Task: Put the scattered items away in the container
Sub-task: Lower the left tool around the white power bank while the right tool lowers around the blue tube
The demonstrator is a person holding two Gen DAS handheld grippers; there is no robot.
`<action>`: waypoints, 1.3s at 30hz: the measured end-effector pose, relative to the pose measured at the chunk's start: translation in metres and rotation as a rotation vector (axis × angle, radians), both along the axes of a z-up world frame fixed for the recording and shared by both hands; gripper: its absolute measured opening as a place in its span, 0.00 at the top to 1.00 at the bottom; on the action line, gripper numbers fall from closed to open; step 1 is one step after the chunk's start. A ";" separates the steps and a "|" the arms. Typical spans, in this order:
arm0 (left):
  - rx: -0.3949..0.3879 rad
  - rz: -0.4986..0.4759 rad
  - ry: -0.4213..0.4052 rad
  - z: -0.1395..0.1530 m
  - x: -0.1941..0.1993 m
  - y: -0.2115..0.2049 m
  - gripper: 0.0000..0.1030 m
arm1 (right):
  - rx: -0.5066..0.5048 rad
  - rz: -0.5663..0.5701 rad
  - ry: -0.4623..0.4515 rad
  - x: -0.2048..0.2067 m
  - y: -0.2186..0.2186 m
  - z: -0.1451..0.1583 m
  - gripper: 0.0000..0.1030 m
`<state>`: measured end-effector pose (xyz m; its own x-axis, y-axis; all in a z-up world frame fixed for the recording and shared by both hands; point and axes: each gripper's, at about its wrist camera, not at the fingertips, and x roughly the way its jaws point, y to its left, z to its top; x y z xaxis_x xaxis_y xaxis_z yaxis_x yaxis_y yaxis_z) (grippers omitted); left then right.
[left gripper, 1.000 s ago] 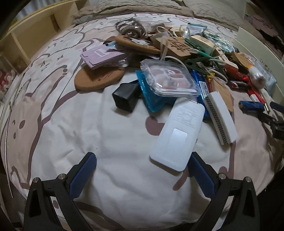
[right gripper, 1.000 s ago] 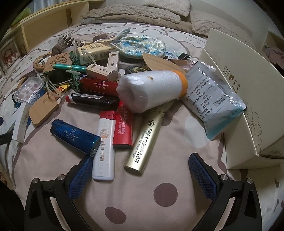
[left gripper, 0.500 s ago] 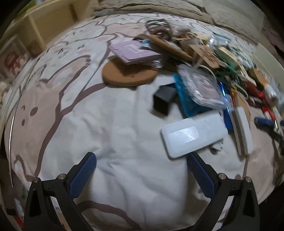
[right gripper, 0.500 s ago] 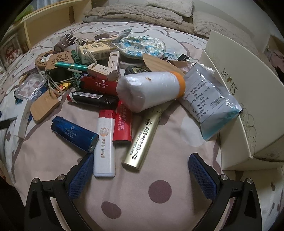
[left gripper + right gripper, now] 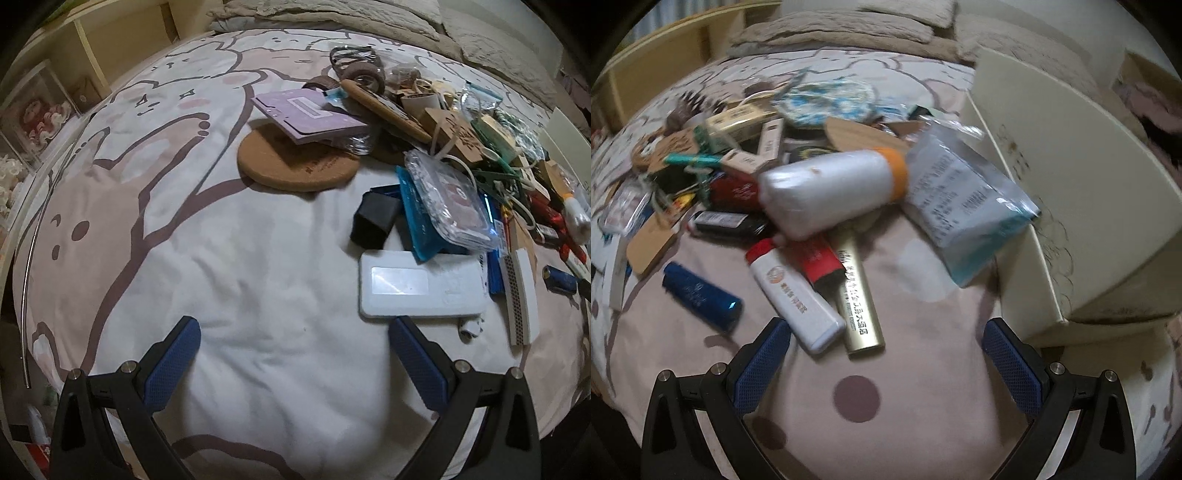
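A pile of small items lies on a patterned bedspread. In the left wrist view my left gripper (image 5: 293,350) is open over bare sheet; a white flat case (image 5: 421,284) lies just beyond its right finger, with a black box (image 5: 375,221), a clear plastic box (image 5: 448,199) and a cork disc (image 5: 295,162) farther off. In the right wrist view my right gripper (image 5: 886,354) is open, with a white lighter (image 5: 794,291) and a gold lighter (image 5: 858,291) just ahead of it. Behind those lie a white roll with an orange end (image 5: 831,190) and a blue lighter (image 5: 701,291). The cream box (image 5: 1067,184) stands at the right.
A blue-edged foil pouch (image 5: 960,199) leans against the cream box. A purple card folder (image 5: 306,116) rests on the cork disc. Pillows (image 5: 857,26) lie at the bed's head, and a wooden shelf (image 5: 122,44) stands to the left. The bed's edge runs along the left.
The left view has swung left, so the white case now lies crosswise by the right finger. The right view has turned and neared the lighters. Both grippers stay open.
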<state>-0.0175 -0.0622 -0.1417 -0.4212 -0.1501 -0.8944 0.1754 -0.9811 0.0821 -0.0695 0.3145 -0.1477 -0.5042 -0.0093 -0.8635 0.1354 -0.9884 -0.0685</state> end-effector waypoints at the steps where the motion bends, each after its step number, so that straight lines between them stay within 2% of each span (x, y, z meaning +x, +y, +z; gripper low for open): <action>1: -0.001 0.003 0.001 0.000 0.000 0.000 0.00 | -0.001 -0.007 0.000 -0.001 0.001 0.000 0.00; 15: -0.008 0.065 0.027 0.010 -0.002 -0.015 0.00 | -0.005 -0.027 0.009 -0.002 0.004 0.001 0.00; 19: 0.014 0.018 0.049 0.017 0.004 -0.003 0.00 | -0.017 -0.036 0.023 0.001 0.005 0.004 0.00; 24: 0.032 -0.085 0.065 0.018 0.006 0.021 0.00 | -0.123 -0.049 0.024 0.006 0.009 0.012 0.00; 27: 0.061 -0.121 0.057 0.014 0.002 0.031 0.00 | -0.122 -0.050 0.042 0.010 0.004 0.015 0.00; 30: 0.099 -0.134 0.045 0.011 -0.001 0.039 0.00 | -0.132 -0.039 0.053 0.017 -0.002 0.018 0.00; 39: 0.107 -0.137 0.044 0.006 -0.008 0.053 0.00 | -0.135 0.039 0.069 0.032 -0.034 0.020 0.00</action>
